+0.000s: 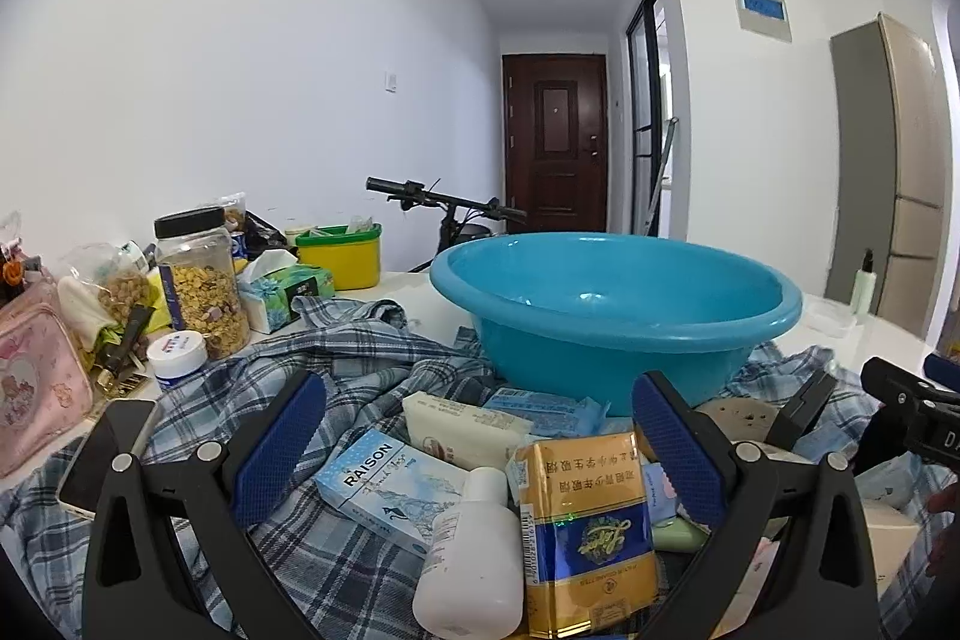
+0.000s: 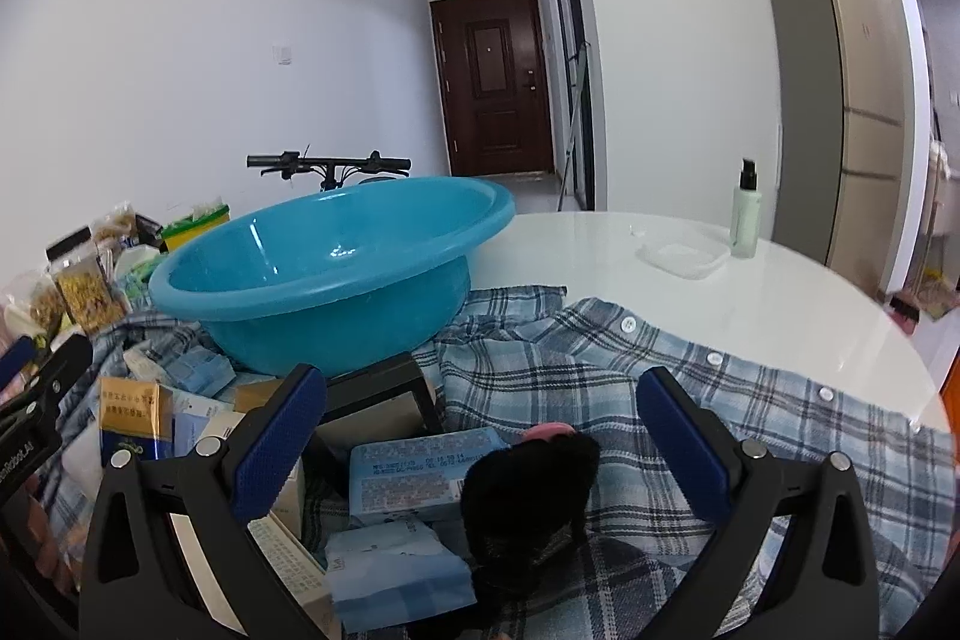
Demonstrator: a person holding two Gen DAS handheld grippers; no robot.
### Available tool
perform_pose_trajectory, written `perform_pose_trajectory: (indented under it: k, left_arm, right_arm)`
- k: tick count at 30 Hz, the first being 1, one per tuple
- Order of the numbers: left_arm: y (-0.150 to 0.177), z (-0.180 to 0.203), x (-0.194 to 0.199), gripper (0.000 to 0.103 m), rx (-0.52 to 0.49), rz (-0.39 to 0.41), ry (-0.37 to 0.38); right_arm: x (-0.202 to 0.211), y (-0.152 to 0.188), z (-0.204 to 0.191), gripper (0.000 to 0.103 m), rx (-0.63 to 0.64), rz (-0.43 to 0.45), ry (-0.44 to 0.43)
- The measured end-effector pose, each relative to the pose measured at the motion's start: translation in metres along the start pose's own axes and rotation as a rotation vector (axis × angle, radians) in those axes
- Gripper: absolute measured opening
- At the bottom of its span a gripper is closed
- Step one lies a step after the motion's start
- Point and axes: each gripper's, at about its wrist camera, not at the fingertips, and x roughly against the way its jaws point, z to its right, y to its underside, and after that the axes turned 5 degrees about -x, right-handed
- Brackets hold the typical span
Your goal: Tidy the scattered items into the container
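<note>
While both sets of jaws stand released, the white bottle (image 1: 471,556) is framed low-centre between the left gripper (image 1: 480,454) fingers, neck aimed toward the basin (image 1: 612,304).

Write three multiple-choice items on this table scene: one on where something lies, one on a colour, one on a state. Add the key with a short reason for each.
1. Where does the basin stand?
A. on the plaid shirt
B. on the floor
C. on the fridge

2. What colour is the lid of the cereal jar?
A. red
B. black
C. white

3. How does the left gripper stand?
A. shut on the white bottle
B. shut on the gold box
C. open, holding nothing

Key: 1 A, the basin's base rests on the shirt spread over the table. 2 B, a black cap tops the jar. 3 C, its jaws are spread wide above the white bottle and gold box; the right gripper is open too.
</note>
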Motion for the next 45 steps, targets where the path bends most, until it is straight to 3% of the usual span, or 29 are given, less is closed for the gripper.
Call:
perform_pose_trajectory:
  k: [10, 15, 20, 23, 27, 32, 38, 45]
  left_arm:
    - [0.000, 0.002, -0.002, 0.103, -0.008, -0.005, 0.144]
    - [0.000, 0.012, 0.004, 0.103, -0.061, 0.014, 0.189]
    - [0.000, 0.008, 0.005, 0.103, -0.011, 0.012, 0.248]
    - [0.000, 0.013, 0.006, 0.103, -0.040, 0.003, 0.251]
    - [0.000, 0.014, 0.008, 0.103, -0.021, -0.011, 0.293]
    - [-0.001, 0.012, 0.011, 0.103, -0.035, 0.005, 0.198]
    - [0.001, 0.005, 0.005, 0.103, -0.010, -0.028, 0.139]
    - [0.002, 0.004, 0.003, 0.103, -0.002, -0.026, 0.132]
  right_arm:
    - [0.004, 0.001, -0.006, 0.103, 0.066, 0.006, -0.032]
    - [0.013, -0.001, -0.009, 0.103, 0.090, 0.068, -0.032]
    - [0.014, -0.002, 0.001, 0.103, 0.009, 0.061, -0.040]
    - [0.011, -0.002, 0.007, 0.103, -0.038, 0.018, -0.054]
    - [0.009, 0.000, 0.003, 0.103, -0.013, 0.009, -0.058]
    - [0.013, 0.002, -0.005, 0.103, 0.034, 0.025, -0.064]
    - [0.008, 0.003, -0.009, 0.103, 0.044, 0.001, -0.056]
    - [0.009, 0.002, -0.008, 0.103, 0.024, 0.020, 0.013]
